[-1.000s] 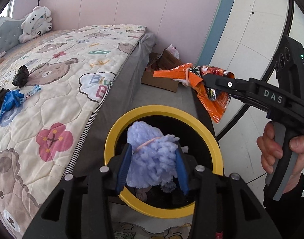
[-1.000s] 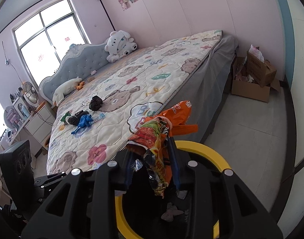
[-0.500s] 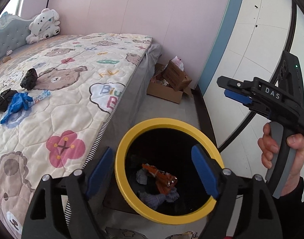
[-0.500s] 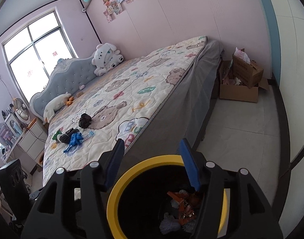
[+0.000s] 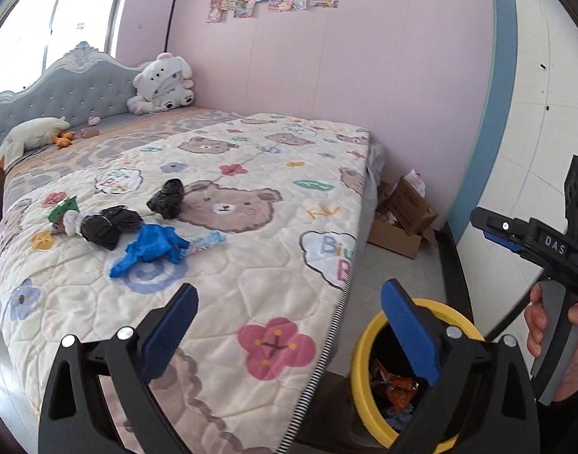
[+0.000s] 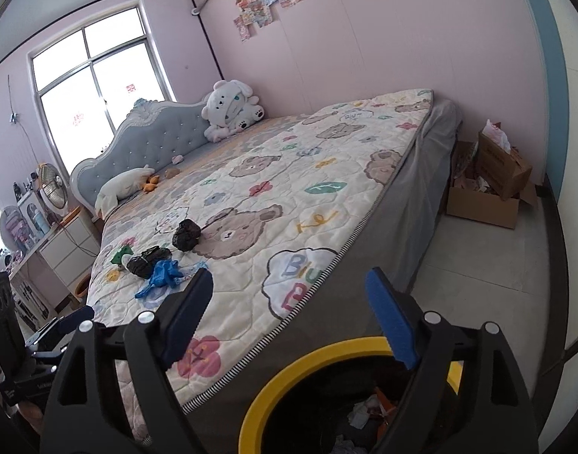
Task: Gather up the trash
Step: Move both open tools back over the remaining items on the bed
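Both the left gripper [image 5: 289, 325] and right gripper [image 6: 289, 310] are opening, nothing between them; next, the blue bag [image 5: 153, 247] at left centre is probably to be reached for the bin [image 5: 359, 352].

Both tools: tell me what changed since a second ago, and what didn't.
The left tool let go of a fluffy blue wad and the right tool dropped an orange snack wrapper; both now lie in the yellow-rimmed bin. Each tool's jaws are opening with nothing between them, and both views have swung up from the bin toward the bed. Unchanged: the blue bag and black bags on the quilt.
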`<state>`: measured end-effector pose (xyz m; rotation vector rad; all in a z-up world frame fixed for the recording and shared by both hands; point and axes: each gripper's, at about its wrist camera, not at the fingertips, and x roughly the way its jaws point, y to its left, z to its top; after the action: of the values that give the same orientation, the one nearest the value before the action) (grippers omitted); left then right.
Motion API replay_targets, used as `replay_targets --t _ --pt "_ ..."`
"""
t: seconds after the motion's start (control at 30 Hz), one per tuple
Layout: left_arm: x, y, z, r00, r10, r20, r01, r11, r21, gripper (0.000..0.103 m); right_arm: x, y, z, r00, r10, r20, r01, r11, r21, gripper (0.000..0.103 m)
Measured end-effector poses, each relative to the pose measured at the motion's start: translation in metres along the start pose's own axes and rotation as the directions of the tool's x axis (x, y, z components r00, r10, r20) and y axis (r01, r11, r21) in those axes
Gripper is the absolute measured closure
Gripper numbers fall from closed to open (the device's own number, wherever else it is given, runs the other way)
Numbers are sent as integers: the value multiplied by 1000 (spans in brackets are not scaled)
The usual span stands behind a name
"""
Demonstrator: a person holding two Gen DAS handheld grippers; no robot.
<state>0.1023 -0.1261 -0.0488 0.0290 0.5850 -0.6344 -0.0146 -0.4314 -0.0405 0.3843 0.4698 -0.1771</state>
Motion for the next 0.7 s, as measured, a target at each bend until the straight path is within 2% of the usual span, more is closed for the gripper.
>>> replay_targets --t 0.13,0.33,0.53,0.7 --pt "-6 38 13 997 69 27 -68 997 -33 8 21 36 9 998 60 18 -59 997 -45 17" --pt "-17 91 27 981 179 70 -174 982 -71 8 54 88 22 992 120 28 -115 985 -130 11" --pt "-19 153 37 960 271 67 -258 953 -157 8 93 133 29 983 185 2 -182 967 -176 11" --pt "-14 201 41 938 343 45 -328 922 -206 8 135 173 27 973 224 -57 -231 948 -220 11"
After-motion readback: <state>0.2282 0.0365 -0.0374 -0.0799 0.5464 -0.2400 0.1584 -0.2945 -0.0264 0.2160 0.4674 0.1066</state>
